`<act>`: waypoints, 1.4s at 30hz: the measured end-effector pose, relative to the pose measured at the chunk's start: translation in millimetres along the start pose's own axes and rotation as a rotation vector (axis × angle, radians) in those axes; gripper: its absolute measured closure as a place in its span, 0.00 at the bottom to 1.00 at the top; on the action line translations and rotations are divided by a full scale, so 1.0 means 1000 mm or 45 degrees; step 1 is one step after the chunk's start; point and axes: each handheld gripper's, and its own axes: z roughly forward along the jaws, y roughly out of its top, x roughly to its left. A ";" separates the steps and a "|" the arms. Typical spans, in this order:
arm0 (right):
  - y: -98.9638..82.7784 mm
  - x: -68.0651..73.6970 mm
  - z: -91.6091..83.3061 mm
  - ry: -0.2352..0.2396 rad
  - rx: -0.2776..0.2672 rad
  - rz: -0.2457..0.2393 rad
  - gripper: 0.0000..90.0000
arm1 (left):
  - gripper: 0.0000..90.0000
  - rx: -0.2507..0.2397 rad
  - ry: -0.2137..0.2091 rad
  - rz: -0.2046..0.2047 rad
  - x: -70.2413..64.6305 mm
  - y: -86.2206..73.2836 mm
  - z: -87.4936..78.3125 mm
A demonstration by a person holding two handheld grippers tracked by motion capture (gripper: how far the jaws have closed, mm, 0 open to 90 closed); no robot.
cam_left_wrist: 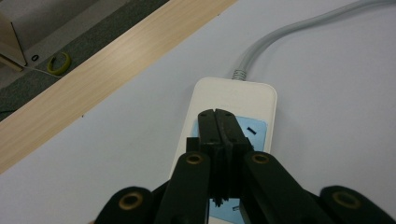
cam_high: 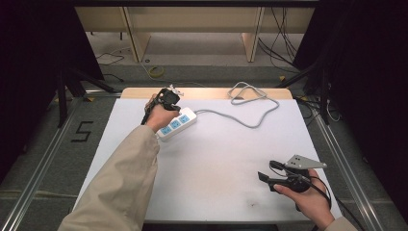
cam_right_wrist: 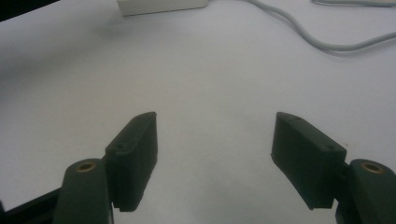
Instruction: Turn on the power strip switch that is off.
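Left gripper (cam_left_wrist: 219, 122) closed with its jaws together, directly over the white plastic power strip with blue sockets (cam_left_wrist: 233, 100), grey cable (cam_left_wrist: 280, 39) beyond it, right gripper (cam_right_wrist: 215, 154) open over bare white tabletop (cam_right_wrist: 210, 84), strip well apart ahead.

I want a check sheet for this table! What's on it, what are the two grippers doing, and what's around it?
Surface: white table top with a wooden strip along the far edge; one faint speck near the front.
Job's things: white power strip with blue sockets, lying flat at the far left.
Clutter: nothing seen on the table.
Grippers: left gripper shut, its tips over a blue socket of the power strip; whether they touch it cannot be told. Right gripper open, holding nothing, above bare table at the near right.
Cables: grey cord runs from the power strip in loose loops to the far edge.
Surroundings: grey floor, yellow-green ring on it, wooden furniture behind, loose wires.
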 end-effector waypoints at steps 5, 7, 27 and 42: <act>0.000 0.000 0.000 0.002 0.000 0.000 0.35 | 1.00 0.001 0.000 0.003 0.001 0.000 0.002; 0.000 0.000 0.000 0.002 0.000 0.000 0.35 | 1.00 0.003 0.000 0.005 0.001 0.000 0.002; 0.000 0.000 0.001 0.006 0.006 0.005 0.35 | 1.00 -0.014 0.005 0.019 0.001 0.014 0.001; -0.001 -0.001 0.000 0.005 0.006 0.009 0.35 | 1.00 0.002 0.004 0.022 0.002 0.017 0.006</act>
